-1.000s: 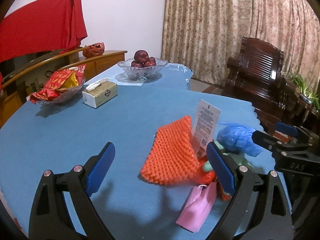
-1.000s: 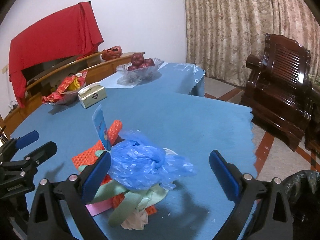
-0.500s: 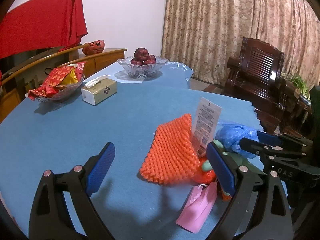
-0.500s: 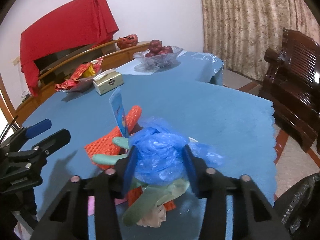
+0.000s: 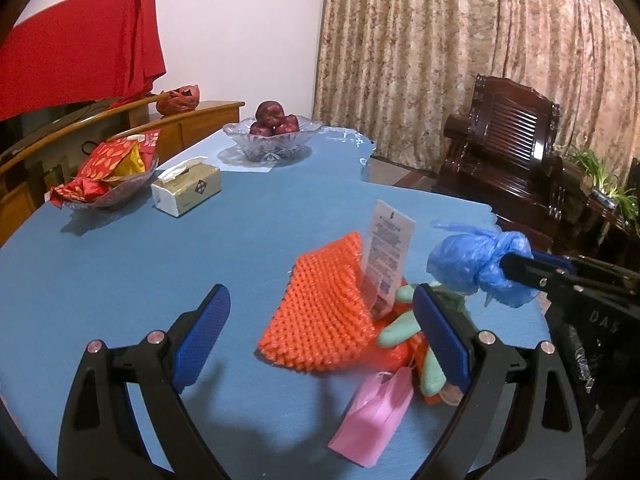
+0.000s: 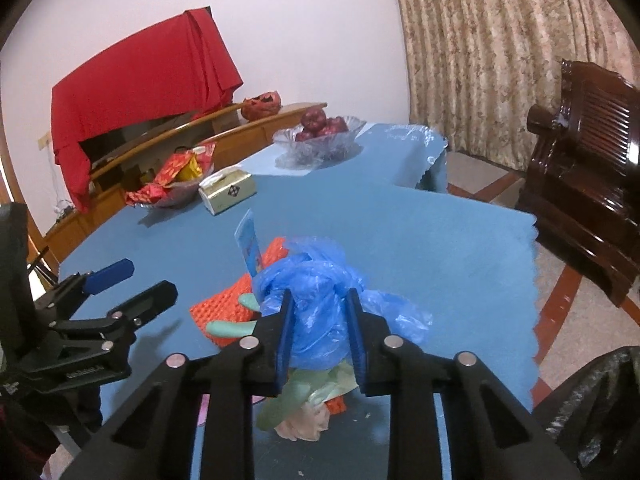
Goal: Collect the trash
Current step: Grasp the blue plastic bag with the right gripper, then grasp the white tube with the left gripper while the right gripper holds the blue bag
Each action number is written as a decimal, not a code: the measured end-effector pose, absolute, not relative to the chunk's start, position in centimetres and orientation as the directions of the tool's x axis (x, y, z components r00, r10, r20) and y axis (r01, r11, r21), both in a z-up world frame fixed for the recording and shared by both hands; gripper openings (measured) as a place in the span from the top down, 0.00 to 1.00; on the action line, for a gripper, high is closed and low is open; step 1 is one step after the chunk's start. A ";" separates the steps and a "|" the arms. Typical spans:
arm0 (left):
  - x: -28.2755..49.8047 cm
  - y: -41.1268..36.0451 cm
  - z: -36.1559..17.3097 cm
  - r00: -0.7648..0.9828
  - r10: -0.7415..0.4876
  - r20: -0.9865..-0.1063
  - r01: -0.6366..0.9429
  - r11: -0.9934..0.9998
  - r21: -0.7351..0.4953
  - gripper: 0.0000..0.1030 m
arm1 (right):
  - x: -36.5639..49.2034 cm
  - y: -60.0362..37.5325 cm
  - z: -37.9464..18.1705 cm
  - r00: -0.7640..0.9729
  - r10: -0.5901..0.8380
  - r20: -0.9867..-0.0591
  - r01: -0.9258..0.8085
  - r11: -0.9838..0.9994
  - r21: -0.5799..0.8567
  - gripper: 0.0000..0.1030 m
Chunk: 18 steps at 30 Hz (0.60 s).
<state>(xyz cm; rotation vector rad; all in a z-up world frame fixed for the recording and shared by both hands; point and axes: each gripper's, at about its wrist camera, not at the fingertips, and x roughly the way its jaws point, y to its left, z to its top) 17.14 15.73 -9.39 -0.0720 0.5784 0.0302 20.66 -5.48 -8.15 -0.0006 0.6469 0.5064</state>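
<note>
A lived-in home, a dining or sitting room by the look of it. Blue-clothed table in the middle, with a glass bowl of red apples at the far end, a tissue box and a dish of red snack packets on the left. Floor-length patterned curtains along the far wall, a carved dark wooden armchair on the right, a wooden sideboard under red cloth far left.
</note>
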 end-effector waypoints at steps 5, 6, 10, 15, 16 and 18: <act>17.9 14.5 -9.2 0.839 -0.013 -0.544 -0.027 0.997 -0.066 0.13 | 21.2 -6.7 -7.9 0.700 0.423 -0.576 -0.418 0.896 0.149 0.80; 18.1 14.3 -9.2 0.839 -0.017 -0.544 -0.023 0.997 -0.067 0.14 | 21.3 -6.9 -7.9 0.700 0.421 -0.577 -0.415 0.897 0.152 0.81; 19.3 13.2 -9.3 0.836 -0.039 -0.547 -0.003 0.997 -0.074 0.20 | 21.9 -7.6 -8.0 0.699 0.415 -0.582 -0.403 0.901 0.158 0.84; 21.2 11.7 -9.2 0.835 -0.050 -0.548 0.016 0.998 -0.066 0.24 | 22.1 -8.3 -8.2 0.705 0.407 -0.581 -0.390 0.906 0.163 0.85; 21.6 11.4 -9.3 0.834 -0.045 -0.550 0.016 0.998 -0.058 0.27 | 22.1 -8.4 -8.1 0.707 0.405 -0.580 -0.387 0.908 0.161 0.85; 22.4 11.0 -9.4 0.833 -0.035 -0.553 0.009 0.999 -0.049 0.32 | 22.2 -8.6 -8.1 0.709 0.403 -0.578 -0.387 0.909 0.158 0.85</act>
